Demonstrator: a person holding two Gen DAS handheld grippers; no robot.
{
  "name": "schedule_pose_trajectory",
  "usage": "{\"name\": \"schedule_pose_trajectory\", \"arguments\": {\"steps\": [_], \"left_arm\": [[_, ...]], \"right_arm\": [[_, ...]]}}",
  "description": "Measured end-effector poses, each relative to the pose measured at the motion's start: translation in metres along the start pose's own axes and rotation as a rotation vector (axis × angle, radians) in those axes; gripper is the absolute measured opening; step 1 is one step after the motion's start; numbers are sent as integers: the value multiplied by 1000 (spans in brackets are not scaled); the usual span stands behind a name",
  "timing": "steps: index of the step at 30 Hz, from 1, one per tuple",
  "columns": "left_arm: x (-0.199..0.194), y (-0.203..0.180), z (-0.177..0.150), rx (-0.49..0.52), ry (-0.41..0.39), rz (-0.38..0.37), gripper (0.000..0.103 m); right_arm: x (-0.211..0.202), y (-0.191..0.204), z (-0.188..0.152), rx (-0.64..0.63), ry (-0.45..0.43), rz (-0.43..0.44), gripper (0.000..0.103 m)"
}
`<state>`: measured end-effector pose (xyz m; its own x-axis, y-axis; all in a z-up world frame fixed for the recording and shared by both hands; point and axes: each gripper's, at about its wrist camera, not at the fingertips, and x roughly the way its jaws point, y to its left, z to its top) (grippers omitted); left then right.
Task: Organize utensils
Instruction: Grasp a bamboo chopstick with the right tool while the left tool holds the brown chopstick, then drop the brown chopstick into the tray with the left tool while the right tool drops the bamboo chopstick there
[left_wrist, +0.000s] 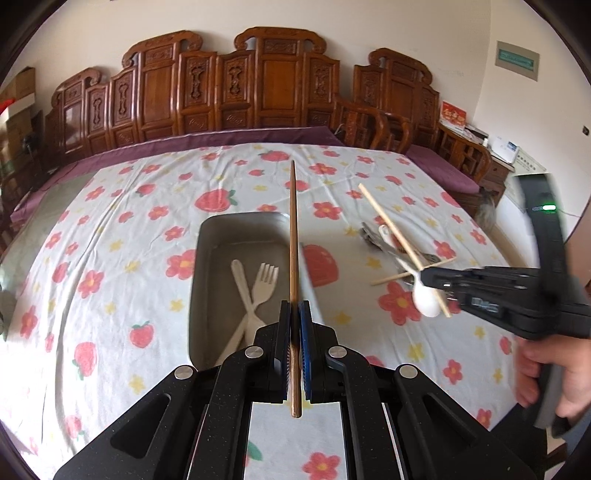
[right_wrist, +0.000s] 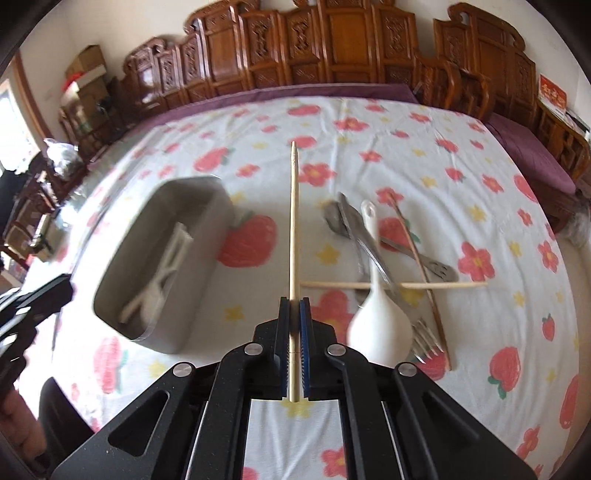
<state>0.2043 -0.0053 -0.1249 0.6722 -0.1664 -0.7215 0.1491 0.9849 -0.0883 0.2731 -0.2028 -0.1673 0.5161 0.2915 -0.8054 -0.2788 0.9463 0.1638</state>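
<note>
Slender wooden chopsticks (left_wrist: 294, 236), smooth grey tray (left_wrist: 207, 266)

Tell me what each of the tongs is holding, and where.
Left tongs: dark wooden chopstick, gripped near its back end. Right tongs: pale bamboo chopstick, also gripped near its back end.

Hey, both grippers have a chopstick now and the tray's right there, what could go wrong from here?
1. The left gripper pinches the dark chopstick near one end, so it could pivot or slip.
2. The right gripper holds the pale chopstick the same way; lowered tip first it may catch the tray wall.
3. The plastic fork and plastic knife lie crossed inside, so dropped chopsticks could land askew.
</note>
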Motion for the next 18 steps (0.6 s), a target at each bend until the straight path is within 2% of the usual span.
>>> {"name": "schedule_pose_trajectory", "arguments": {"steps": [9,18], "left_arm": [[35,29,6,-38,71,20,4],[57,44,14,-42,97,64,4]], "right_arm": [[-17,39,3,-54,-41,83,6],[-15,52,3,-73,-39,126,6]]}}
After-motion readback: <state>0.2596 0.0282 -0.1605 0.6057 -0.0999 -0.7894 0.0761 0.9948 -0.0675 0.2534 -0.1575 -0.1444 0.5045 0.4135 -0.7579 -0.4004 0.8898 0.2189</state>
